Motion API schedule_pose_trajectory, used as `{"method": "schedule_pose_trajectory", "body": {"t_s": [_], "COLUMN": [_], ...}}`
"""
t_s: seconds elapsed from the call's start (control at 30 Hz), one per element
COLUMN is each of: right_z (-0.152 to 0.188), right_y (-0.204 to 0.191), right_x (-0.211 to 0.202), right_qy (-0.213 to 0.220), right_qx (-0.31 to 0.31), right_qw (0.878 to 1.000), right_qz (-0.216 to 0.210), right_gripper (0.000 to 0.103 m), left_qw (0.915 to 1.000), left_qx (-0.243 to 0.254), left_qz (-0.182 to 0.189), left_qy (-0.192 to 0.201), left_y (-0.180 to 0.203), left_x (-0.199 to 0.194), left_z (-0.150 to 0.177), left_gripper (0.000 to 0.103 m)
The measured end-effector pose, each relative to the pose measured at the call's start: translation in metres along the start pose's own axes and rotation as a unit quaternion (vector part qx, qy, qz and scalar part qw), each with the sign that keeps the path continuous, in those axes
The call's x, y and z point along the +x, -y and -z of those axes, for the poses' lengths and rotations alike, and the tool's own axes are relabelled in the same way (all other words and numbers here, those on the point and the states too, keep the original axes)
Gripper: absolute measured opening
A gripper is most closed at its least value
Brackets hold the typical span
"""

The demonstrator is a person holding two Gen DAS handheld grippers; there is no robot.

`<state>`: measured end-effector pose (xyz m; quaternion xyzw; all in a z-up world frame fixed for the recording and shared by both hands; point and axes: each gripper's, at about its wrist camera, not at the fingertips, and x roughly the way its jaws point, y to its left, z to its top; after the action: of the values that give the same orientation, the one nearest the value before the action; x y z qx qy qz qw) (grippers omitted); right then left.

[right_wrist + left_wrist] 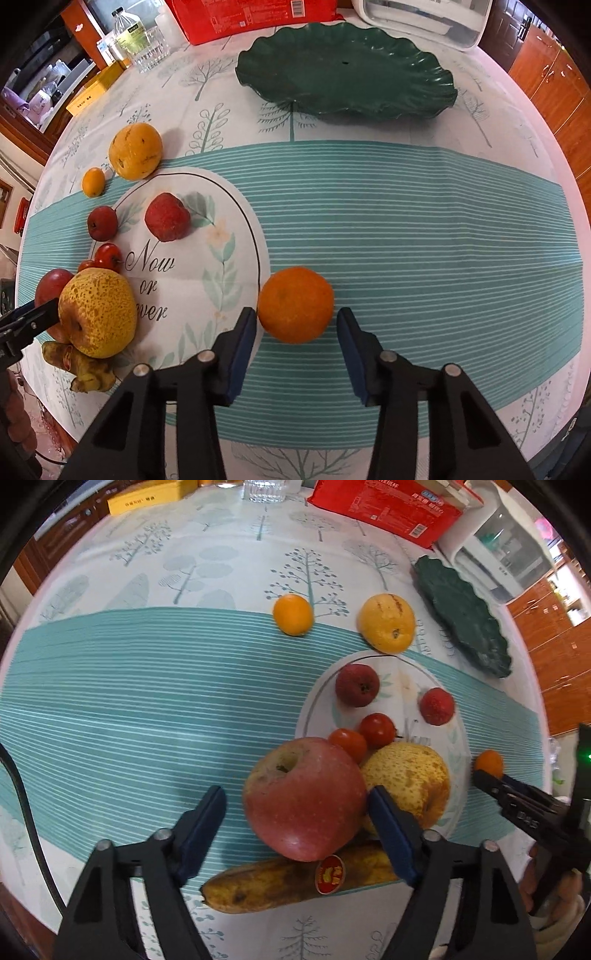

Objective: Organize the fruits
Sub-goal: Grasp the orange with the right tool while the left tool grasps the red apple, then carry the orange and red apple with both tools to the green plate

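Note:
A big red apple (303, 801) rests partly on a brown-spotted banana (288, 882) and against a speckled yellow pear (410, 779). My left gripper (295, 792) straddles the apple: its right pad touches the apple, its left pad stands clear, so it is open. In the right wrist view a mandarin (295, 304) lies on the striped cloth between the pads of my right gripper (296, 312). A thin gap shows on each side, so it is open. A dark green leaf-shaped plate (347, 70) sits empty at the back.
Two cherry tomatoes (376, 729), two red fruits (357, 685), a small orange (293, 614) and a large yellow citrus (386, 622) lie around the printed circle. A red package (384, 506), a glass (264, 489), a yellow box (147, 498) and a white appliance (424, 18) line the back.

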<state>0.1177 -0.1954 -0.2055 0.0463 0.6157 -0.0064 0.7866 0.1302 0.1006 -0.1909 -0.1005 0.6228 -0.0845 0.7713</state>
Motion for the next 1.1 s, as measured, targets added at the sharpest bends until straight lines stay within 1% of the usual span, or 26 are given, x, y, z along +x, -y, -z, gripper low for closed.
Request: {"method": "schedule_pose_trajectory", "body": {"t_s": [0.03,0.1,0.13,0.3,0.4,0.43,0.5,0.53,0.57,0.67,0.73,0.97,1.1], "right_z": [-0.001,-0.001,-0.002,-0.004,-0.002,-0.001,0.001,0.001,0.002,0.002,0.003,0.008,0.014], "right_y": [-0.001,-0.003,-0.004,-0.009,-0.011,-0.012,-0.012,-0.012,-0.012,-0.013,-0.013,-0.006,-0.004], "right_x": [0.001,0.001,0.002,0.003,0.002,0.002,0.001,0.001,0.000,-0.004,-0.009,-0.028,-0.044], "right_qy": [-0.001,0.004,0.007,0.017,0.022,0.023,0.025,0.025,0.026,0.034,0.041,0.056,0.067], "right_qx": [0.000,-0.006,-0.009,-0.021,-0.033,-0.036,-0.042,-0.042,-0.042,-0.044,-0.047,-0.048,-0.049], "right_qw": [1.000,1.000,1.000,0.999,0.998,0.998,0.998,0.998,0.998,0.997,0.997,0.997,0.996], "right_qz": [0.000,0.007,0.010,0.029,0.040,0.042,0.046,0.046,0.045,0.046,0.045,0.038,0.028], "right_gripper": [0.041,0.040,0.040,0.039,0.038,0.038,0.038,0.038,0.037,0.037,0.037,0.037,0.037], "left_qw": [1.0000,1.0000,0.9999,0.9993,0.9977,0.9976,0.9986,0.9988,0.9986,0.9992,0.9994,0.9987,0.9978], "left_qx": [-0.002,-0.004,-0.006,-0.030,-0.052,-0.053,-0.039,-0.036,-0.037,-0.030,-0.020,0.003,0.013], "left_qz": [0.006,0.007,0.005,0.011,0.025,0.027,0.012,0.014,0.024,0.002,-0.021,-0.048,-0.053], "left_qy": [-0.001,-0.004,-0.007,-0.017,-0.037,-0.033,-0.033,-0.030,-0.029,-0.025,-0.019,0.017,0.037], "left_y": [-0.001,-0.002,-0.001,-0.005,-0.014,-0.014,-0.009,-0.007,-0.006,0.000,0.006,0.026,0.039], "left_x": [0.000,0.001,0.002,0.012,0.025,0.025,0.027,0.027,0.026,0.026,0.024,-0.004,-0.026], "left_z": [0.001,0.000,0.000,-0.003,-0.004,-0.004,-0.004,-0.004,-0.003,-0.002,0.000,0.005,0.007], "left_gripper": [0.071,0.071,0.073,0.074,0.080,0.080,0.079,0.070,0.068,0.068,0.068,0.068,0.068]}}
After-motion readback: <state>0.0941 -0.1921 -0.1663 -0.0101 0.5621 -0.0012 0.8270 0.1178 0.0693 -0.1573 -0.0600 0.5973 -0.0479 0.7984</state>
